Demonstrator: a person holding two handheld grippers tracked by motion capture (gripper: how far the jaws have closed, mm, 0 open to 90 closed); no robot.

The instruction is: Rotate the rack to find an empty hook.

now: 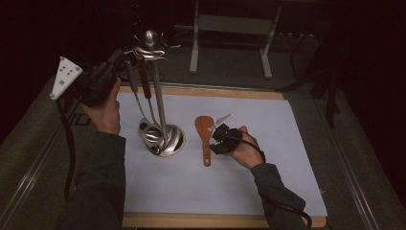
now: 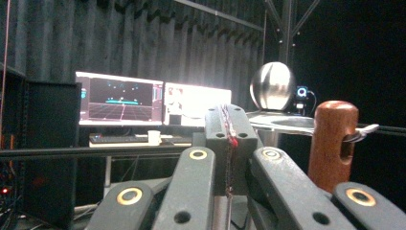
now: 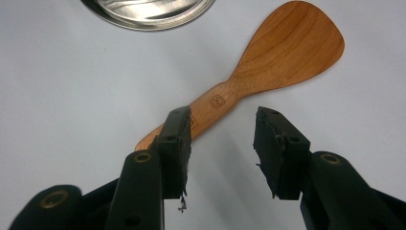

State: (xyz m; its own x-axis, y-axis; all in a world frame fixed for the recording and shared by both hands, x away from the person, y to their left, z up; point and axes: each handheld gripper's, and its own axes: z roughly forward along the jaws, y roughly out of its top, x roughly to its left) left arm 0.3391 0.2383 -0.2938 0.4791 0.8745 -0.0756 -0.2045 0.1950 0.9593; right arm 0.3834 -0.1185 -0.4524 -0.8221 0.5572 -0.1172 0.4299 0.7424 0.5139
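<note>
Hovering over the wooden spatula (image 3: pixel 268 62), my right claw (image 3: pixel 222 143) stands wide open and holds nothing; the handle runs under my near jaw, not between the two. If I close like this, one pad may land on top and skid the spatula across the white mat (image 3: pixel 57 120). Farther off, my left claw (image 2: pixel 229 139), pressed shut and empty, sits just beside a wooden handle (image 2: pixel 333 143) hanging on the utensil stand (image 1: pixel 163 139); a nudge could rock that stand.

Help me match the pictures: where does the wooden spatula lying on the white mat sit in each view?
High view: wooden spatula lies mid-mat, just left of the right gripper.
Right gripper view: it runs diagonally from behind the left jaw to upper right.
Left gripper view: not in it.
Shared landmark: the rack's steel base.
</note>
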